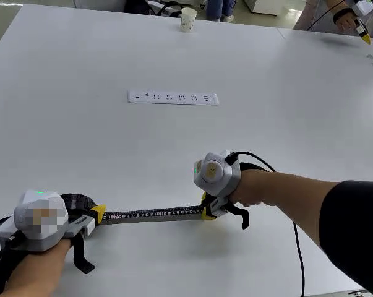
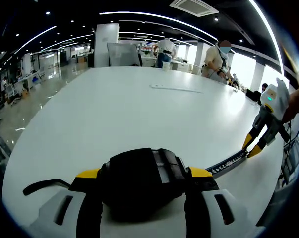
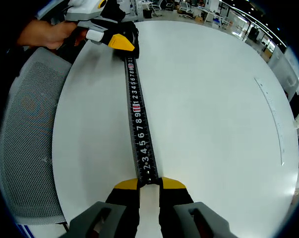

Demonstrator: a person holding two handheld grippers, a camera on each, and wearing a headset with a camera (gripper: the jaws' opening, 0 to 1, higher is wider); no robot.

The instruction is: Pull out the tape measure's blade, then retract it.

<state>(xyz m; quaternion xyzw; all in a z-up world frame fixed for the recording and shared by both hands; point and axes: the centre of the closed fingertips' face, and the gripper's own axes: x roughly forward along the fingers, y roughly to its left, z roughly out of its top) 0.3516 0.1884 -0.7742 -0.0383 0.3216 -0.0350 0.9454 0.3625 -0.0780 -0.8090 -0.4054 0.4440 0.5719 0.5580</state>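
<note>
The black tape measure case (image 2: 144,181) sits between the yellow-tipped jaws of my left gripper (image 1: 90,213), which is shut on it at the table's near left. Its dark blade (image 1: 152,215) with white numbers runs right across the table to my right gripper (image 1: 208,210), shut on the blade's end. In the right gripper view the blade (image 3: 138,124) stretches from my right gripper (image 3: 149,184) up to the case (image 3: 124,30) in the other gripper. From the left gripper view the blade (image 2: 228,162) leads to the right gripper (image 2: 253,145) at the right.
A white power strip (image 1: 172,98) lies mid-table and a paper cup (image 1: 188,19) stands at the far edge. A person's hand (image 1: 347,18) works at the far right. A grey mesh chair (image 3: 28,148) stands by the near table edge. People stand beyond the table.
</note>
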